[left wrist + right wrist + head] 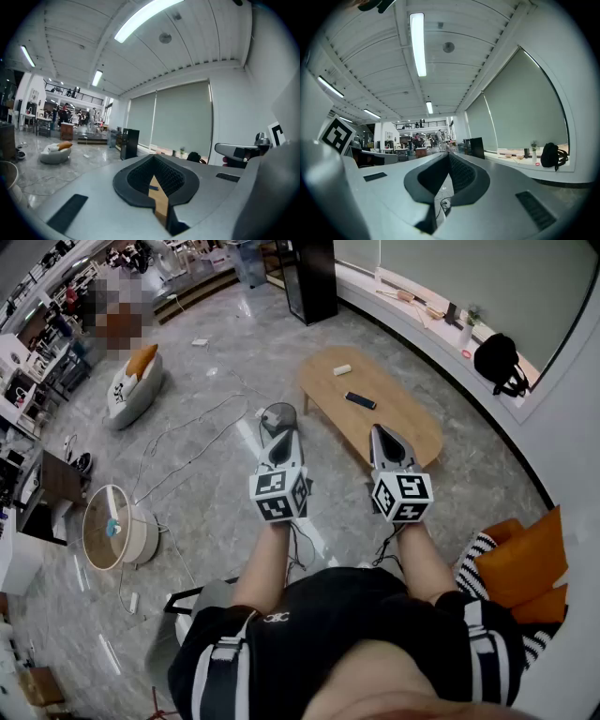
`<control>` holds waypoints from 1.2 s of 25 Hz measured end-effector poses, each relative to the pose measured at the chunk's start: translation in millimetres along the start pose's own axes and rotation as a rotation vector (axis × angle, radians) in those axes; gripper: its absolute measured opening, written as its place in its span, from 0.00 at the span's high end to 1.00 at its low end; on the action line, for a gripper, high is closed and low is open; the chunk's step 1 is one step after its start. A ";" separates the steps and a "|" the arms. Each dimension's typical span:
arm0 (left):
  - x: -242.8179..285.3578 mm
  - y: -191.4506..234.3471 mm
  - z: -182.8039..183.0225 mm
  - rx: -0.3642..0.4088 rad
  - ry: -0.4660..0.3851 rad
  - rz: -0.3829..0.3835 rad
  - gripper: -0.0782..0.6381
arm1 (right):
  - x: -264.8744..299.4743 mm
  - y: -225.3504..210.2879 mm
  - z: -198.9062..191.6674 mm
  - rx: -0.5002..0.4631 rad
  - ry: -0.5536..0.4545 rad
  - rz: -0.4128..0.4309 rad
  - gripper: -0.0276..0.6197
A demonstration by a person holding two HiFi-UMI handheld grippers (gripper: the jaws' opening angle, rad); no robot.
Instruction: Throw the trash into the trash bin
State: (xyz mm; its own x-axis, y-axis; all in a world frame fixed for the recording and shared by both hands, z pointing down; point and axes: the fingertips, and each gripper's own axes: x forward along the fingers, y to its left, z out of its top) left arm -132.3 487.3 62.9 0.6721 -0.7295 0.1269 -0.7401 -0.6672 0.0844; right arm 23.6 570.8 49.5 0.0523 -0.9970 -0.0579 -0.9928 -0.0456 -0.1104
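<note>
The floor [216,493] is polished grey stone, streaked with reflections and crossed by loose cables [187,442]. It is a big open hall with a curved window ledge [412,296] down one side, where a black backpack [497,362] sits. A low oval wooden bench [412,427] stands out from that ledge. Far off to the left lies a white beanbag [131,385] with an orange cushion on it, and nearer there is a round stand [112,526]. Orange cushions [525,559] are piled by the person's right side.

The bin [278,414] is a small, round, dark mesh one. It stands upright on the floor just off the bench's near left end, right at the tip of the left tongs [283,433]. A small pale scrap [342,369] lies on the bench's far end, well apart from the bin, with a flat black slab [360,400] near it. I cannot tell what the scrap is made of.

The person holds both tongs out about level, side by side. The left tongs [153,157] are closed tip to tip with nothing in them, and the bench [159,201] shows through the slit below. The right tongs [382,431] hang over the bench's near edge. In their own view the right tongs [448,153] are closed and empty too.
</note>
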 end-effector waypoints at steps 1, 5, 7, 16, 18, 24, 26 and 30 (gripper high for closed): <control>-0.1 -2.3 -0.4 0.009 0.004 0.004 0.87 | -0.7 -1.3 0.3 0.000 0.004 0.002 0.94; 4.2 -14.0 -5.2 0.065 0.024 0.012 0.87 | -0.7 -9.4 0.0 0.008 0.012 0.005 0.94; 6.9 -19.9 -7.8 0.058 0.029 0.009 0.87 | -0.7 -14.0 -0.6 0.006 0.013 0.006 0.94; 28.8 -46.4 -15.0 0.037 0.041 0.021 0.87 | -5.0 -54.3 -3.2 0.028 0.002 0.000 0.94; 33.1 -50.6 -16.2 0.033 0.041 0.029 0.87 | -6.0 -61.8 -3.9 0.014 0.005 0.008 0.94; 42.2 -66.8 -21.1 0.008 0.025 0.053 0.87 | -7.3 -86.2 -10.9 -0.002 0.022 0.030 0.94; 46.0 -71.9 -21.2 0.001 0.021 0.052 0.87 | -7.5 -92.3 -10.8 -0.013 0.021 0.026 0.94; 53.0 -81.0 -18.9 0.010 0.014 0.051 0.87 | -7.3 -103.1 -2.8 -0.025 -0.005 0.016 0.94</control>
State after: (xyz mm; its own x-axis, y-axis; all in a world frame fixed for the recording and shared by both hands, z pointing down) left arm -37.1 505.5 81.4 0.6328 -0.7608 0.1444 -0.7733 -0.6305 0.0671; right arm 125.3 582.6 64.1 0.0369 -0.9973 -0.0640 -0.9959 -0.0313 -0.0850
